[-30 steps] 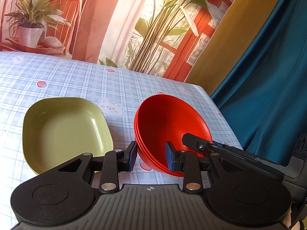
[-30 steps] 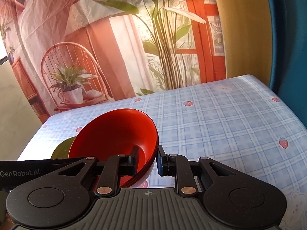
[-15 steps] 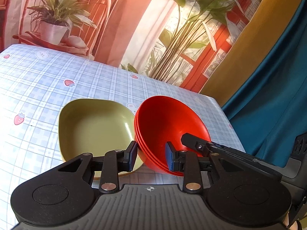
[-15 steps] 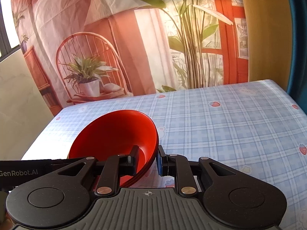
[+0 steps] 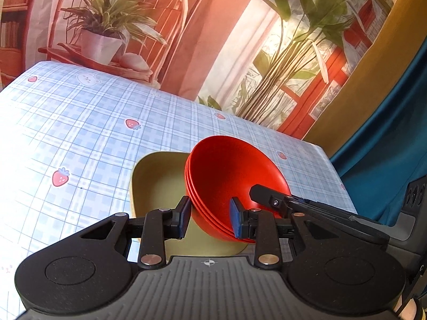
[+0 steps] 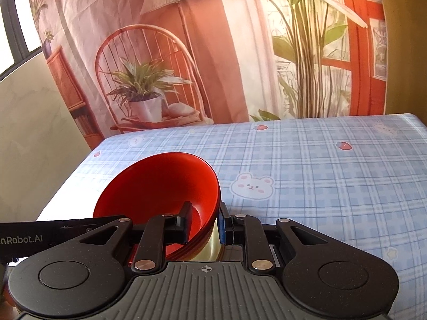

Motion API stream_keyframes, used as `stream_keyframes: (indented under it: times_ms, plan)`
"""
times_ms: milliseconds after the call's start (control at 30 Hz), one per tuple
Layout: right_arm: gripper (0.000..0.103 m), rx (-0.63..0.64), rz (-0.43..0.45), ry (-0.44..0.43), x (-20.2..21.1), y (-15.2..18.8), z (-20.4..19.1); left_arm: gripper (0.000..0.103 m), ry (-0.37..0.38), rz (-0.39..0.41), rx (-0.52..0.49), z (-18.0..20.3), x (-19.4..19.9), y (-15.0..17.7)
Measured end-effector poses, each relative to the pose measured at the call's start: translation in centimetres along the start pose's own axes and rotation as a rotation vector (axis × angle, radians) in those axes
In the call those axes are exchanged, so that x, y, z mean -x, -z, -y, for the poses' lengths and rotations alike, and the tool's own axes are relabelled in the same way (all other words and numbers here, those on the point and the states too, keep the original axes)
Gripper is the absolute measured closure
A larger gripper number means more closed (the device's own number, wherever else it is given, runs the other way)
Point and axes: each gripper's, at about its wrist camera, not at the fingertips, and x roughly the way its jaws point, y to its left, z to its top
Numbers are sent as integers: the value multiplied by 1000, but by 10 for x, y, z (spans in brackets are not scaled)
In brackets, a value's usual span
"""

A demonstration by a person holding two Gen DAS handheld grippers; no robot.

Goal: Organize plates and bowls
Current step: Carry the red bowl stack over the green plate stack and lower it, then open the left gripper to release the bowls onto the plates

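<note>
red bowls (image 5: 229,170) over green plate (image 5: 157,184)

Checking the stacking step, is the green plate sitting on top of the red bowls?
No, the green plate lies on the tablecloth underneath the tilted red bowls.
</note>
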Motion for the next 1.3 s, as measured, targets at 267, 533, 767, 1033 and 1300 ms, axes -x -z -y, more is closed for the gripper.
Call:
stream_keyframes:
  times_ms: [267,533,767,1033,1300]
  plan:
    - [85,15,-39,-14,-24,5,-10,71,-30,-25,17,-14,-9,1]
    - [85,23,-65,-14,-36,12,-11,71,-44,-49,4,-18,-15,6]
    - [86,33,-75,-4,-39,14,-9,71,-52,-51,-18,-18,-17,6]
    - [81,35,-73,10,-36,14,-9,69,-79,-39,-40,-16,-12,3]
    - [67,49,-56,35,-23,9,-12,54,-107,-17,-76,-10,1,-1]
